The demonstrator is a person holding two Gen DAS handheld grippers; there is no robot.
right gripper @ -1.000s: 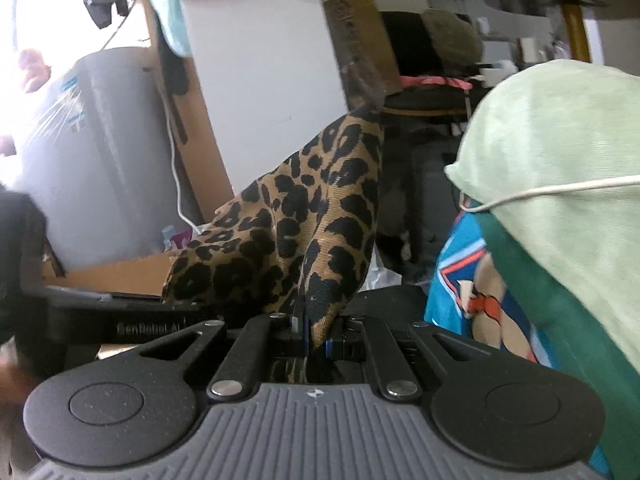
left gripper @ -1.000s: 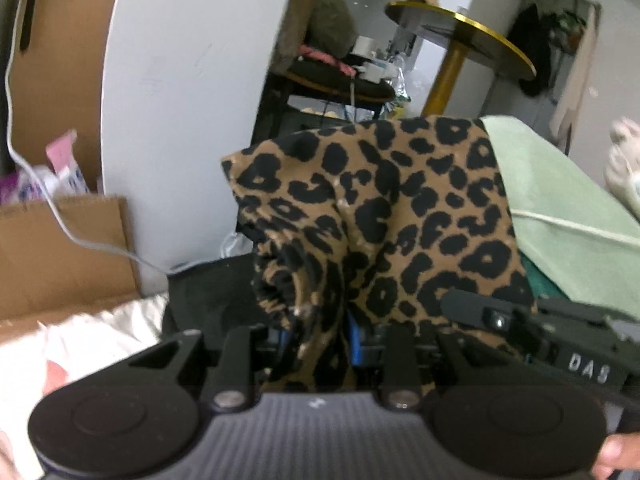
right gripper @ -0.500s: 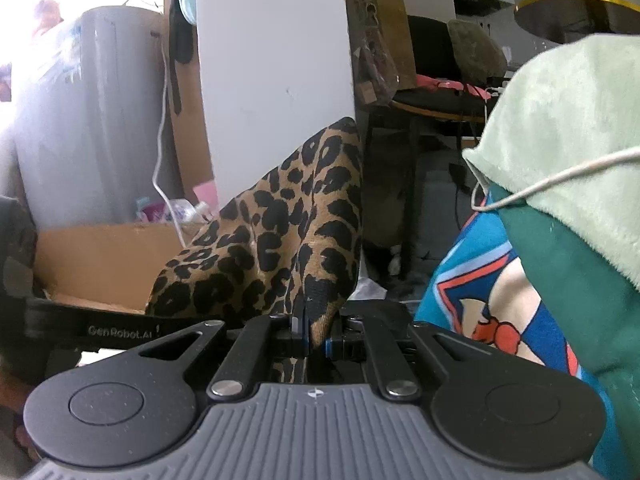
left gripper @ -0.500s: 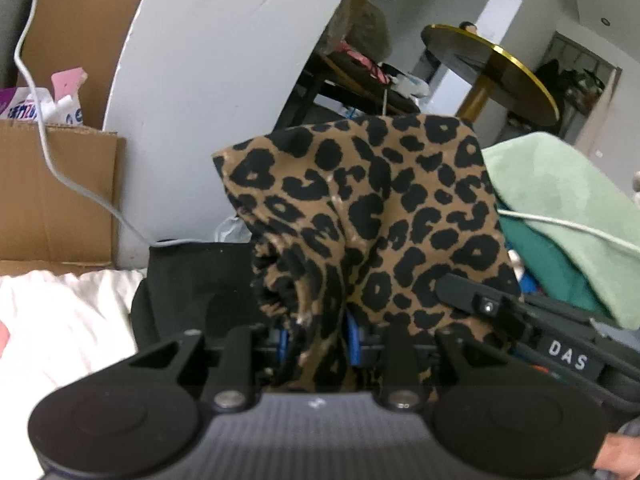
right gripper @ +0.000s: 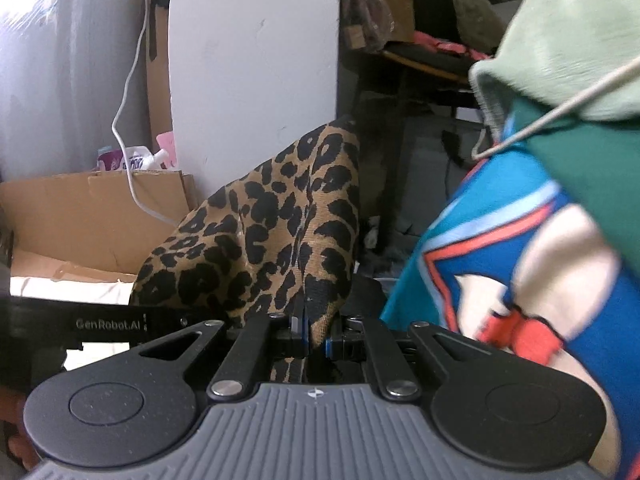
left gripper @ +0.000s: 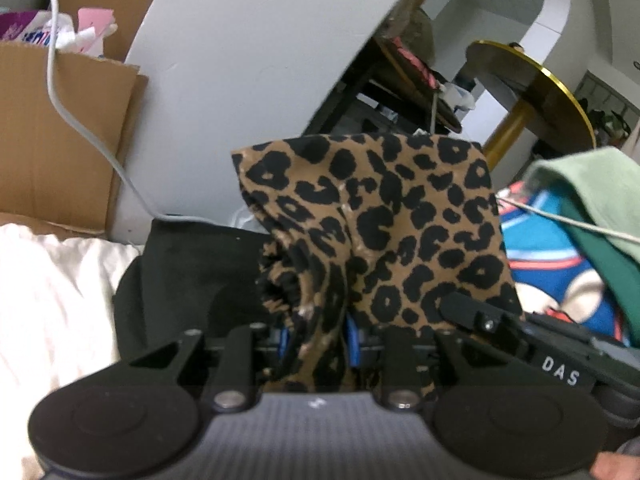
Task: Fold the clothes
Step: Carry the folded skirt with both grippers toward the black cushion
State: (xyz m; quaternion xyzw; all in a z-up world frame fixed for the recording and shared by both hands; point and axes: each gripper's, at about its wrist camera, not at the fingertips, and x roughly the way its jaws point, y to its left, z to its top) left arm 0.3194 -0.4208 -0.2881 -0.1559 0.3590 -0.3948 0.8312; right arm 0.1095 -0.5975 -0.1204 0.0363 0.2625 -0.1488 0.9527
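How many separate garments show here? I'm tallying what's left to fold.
3: a leopard-print garment clamped in both grippers, a light green garment upper right, a blue patterned one beneath it. More may be hidden.

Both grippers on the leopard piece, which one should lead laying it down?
Probably left. The left gripper pinches a thick bunch of the leopard-print garment beside bare white bedding; the right gripper sits against the clothes pile.

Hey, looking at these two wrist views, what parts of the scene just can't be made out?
- Leopard-print garment: its lower part is hidden behind the left gripper; what kind of garment it is stays unclear.
- Surface under it: hidden in both views by the gripper bodies.
- Blue printed cloth: blurred and cut off by the right edge.
- Right gripper: its pads are covered by cloth.
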